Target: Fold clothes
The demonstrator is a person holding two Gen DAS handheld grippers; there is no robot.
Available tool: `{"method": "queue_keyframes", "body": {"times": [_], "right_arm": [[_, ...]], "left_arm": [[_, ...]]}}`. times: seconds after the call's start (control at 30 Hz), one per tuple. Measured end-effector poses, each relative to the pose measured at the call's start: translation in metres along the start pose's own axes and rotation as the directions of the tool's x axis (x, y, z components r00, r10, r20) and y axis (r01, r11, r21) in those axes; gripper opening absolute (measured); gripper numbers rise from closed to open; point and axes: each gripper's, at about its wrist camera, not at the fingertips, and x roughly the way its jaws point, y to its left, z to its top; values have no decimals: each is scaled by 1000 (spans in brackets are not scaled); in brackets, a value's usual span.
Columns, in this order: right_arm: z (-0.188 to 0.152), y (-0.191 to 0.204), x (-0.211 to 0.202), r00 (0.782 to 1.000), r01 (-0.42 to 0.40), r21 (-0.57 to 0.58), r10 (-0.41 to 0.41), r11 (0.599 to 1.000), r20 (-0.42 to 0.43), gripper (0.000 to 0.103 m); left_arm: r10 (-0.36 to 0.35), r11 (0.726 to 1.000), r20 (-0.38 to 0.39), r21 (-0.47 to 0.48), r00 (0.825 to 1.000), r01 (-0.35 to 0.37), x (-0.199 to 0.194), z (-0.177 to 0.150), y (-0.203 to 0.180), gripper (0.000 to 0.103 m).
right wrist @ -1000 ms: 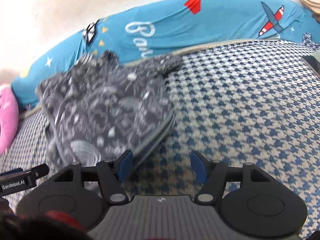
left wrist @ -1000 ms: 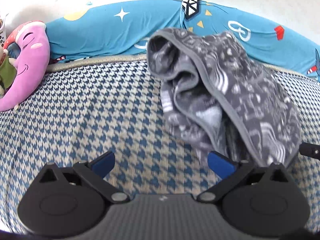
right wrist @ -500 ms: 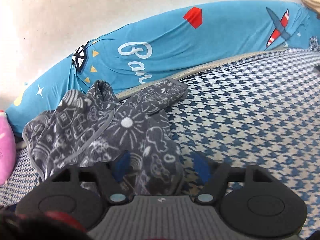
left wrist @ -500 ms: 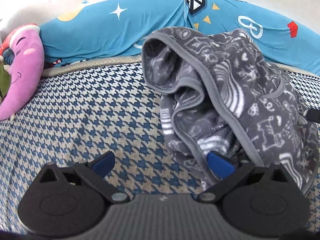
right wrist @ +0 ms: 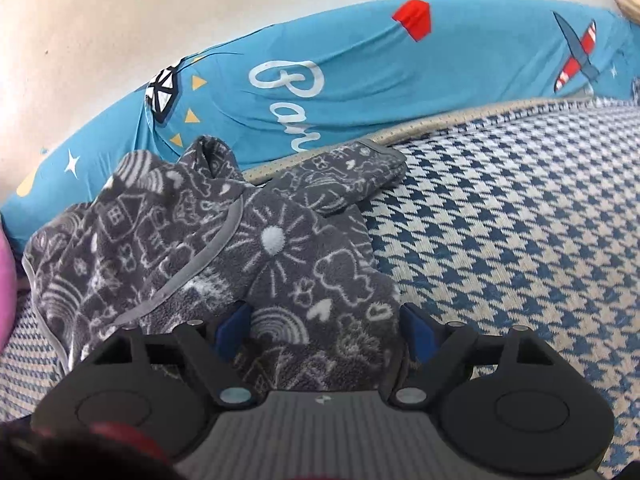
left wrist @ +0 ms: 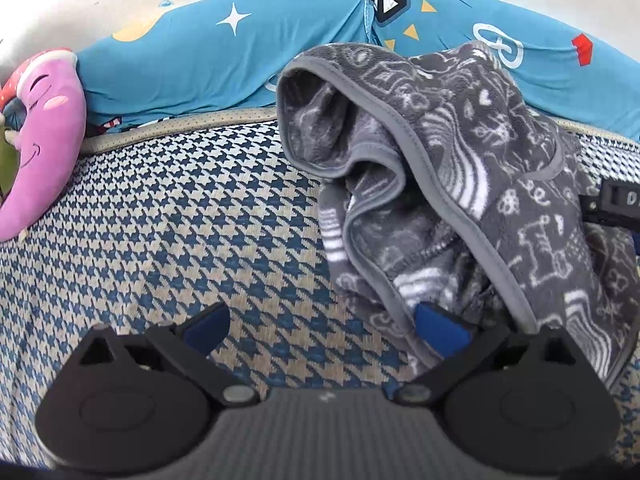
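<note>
A grey fleece garment with white doodle print and grey trim lies crumpled on the houndstooth bed cover. My left gripper is open at the garment's left hem. Its right pad pokes into a fold there, and its left pad sits over bare cover. In the right wrist view the same garment fills the lower left. My right gripper stands wide open with a thick bunch of fleece between its blue pads. A part of the right gripper shows at the left view's right edge.
A long blue bolster with printed stars, letters and a plane runs along the white wall behind the garment. A pink moon plush leans at the far left. Bare houndstooth cover stretches to the right of the garment.
My right gripper opened wider and slid forward onto the garment, so fleece now lies between its fingers. My left gripper crept closer, and its right pad is now tucked in the hem.
</note>
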Motion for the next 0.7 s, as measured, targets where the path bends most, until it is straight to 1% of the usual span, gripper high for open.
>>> {"method": "queue_keyframes", "body": {"times": [0.03,0.07,0.1,0.13,0.17,0.23,0.27,0.33,0.43,0.7], "right_arm": [[0,2,0,1000,-3,-10,3,1000,5,74],[0,3,-1,1000,-7,-20,7,1000,11,71],[-1,6,-2,1000,-10,-31,11,999,18,65],[-1,8,-3,1000,-15,-44,16,999,25,55],[-1,11,-3,999,-24,-63,26,998,31,50],[-2,15,-5,998,-41,-95,45,995,42,34],[-2,17,-5,998,-47,-98,52,994,45,32],[-3,19,-6,997,-59,-105,65,993,53,24],[-3,21,-8,994,-77,-112,85,991,64,16],[-3,20,-13,988,-121,-129,132,984,79,11]], "left_arm": [[-4,1000,0,-6,1000,4,0,0,2,103],[-8,1000,1,-11,1000,8,-1,0,3,103],[-11,1000,3,-14,1000,11,-1,0,5,103],[-14,1000,5,-16,1000,14,-1,0,6,103],[-15,1000,8,-16,1000,15,-2,1,7,103],[-10,1000,12,-21,1000,10,-2,1,11,103],[-7,1000,15,-25,1000,7,-3,1,12,103],[6,1000,27,-29,1000,-5,-5,2,16,103],[33,999,48,-42,998,-31,-7,5,23,103],[36,994,53,-108,998,-30,-4,12,41,103]]}}
